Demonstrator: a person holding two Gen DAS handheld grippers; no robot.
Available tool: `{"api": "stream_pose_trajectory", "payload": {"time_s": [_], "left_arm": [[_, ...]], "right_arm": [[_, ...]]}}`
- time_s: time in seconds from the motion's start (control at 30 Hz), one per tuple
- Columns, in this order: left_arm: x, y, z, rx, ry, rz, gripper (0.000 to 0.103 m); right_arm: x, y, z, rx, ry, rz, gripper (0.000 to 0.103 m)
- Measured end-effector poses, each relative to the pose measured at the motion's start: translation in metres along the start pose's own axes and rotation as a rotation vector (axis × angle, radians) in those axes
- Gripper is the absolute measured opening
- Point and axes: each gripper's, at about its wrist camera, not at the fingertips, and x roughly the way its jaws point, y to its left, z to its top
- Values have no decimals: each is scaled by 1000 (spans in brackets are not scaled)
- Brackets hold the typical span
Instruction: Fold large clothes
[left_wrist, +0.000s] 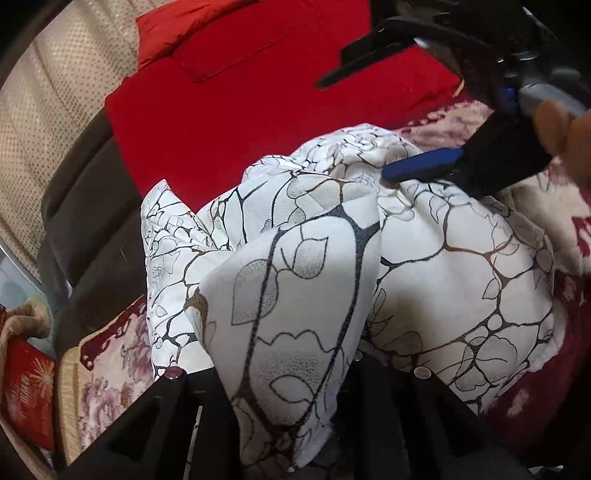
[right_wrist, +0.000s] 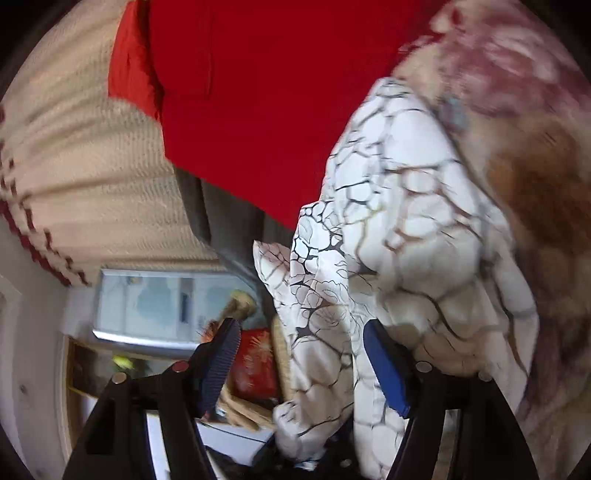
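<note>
The right gripper (right_wrist: 299, 354) stands wide open, white patterned garment (right_wrist: 406, 221) bunched between its fingers. The left gripper (left_wrist: 280, 376) clamps a fold of that garment (left_wrist: 295, 288), beside the red cushion (left_wrist: 240, 110).

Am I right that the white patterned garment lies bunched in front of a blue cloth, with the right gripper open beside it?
Not quite: the cloth behind the white patterned garment is red, not blue, as the left wrist view shows. The garment is bunched, and the right gripper is open beside it.
</note>
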Motion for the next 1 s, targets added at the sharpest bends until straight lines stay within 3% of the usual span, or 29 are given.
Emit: {"api": "stream_pose_trajectory", "payload": {"time_s": [0.1,0.17,0.3,0.4,0.47,0.5,0.57,0.67,0.73,0.8,0.87,1.0], "left_arm": [[-9,5,-5,-27,-31,-23,24],[-16,11,-9,-47,-45,-57,45],[-60,39,-18,-121,-131,-217,62],[-101,86,-37,-257,-253,-334,66],[-109,122,-47,-375,-285,-309,82],[-106,144,-54,-453,-277,-272,84],[-78,178,-64,-588,-165,-249,84],[-15,210,-83,-830,26,-370,80],[7,210,-90,-920,51,-488,72],[15,195,-84,-883,51,-561,72],[19,175,-76,-819,65,-599,71],[15,155,-67,-728,48,-575,71]], "right_arm": [[19,14,5,-85,29,-47,76],[26,12,2,-98,25,-86,76],[30,7,2,-81,7,-98,75],[28,3,1,-73,0,-115,75],[28,7,-1,-88,-10,-133,75],[28,11,-3,-103,-17,-147,75],[27,24,-7,-146,-27,-183,76],[39,52,-12,-229,-11,-227,77],[55,74,-14,-279,5,-264,85],[74,89,-15,-324,26,-331,91],[98,93,-14,-334,87,-367,92],[151,92,-19,-281,253,-390,92]]}}
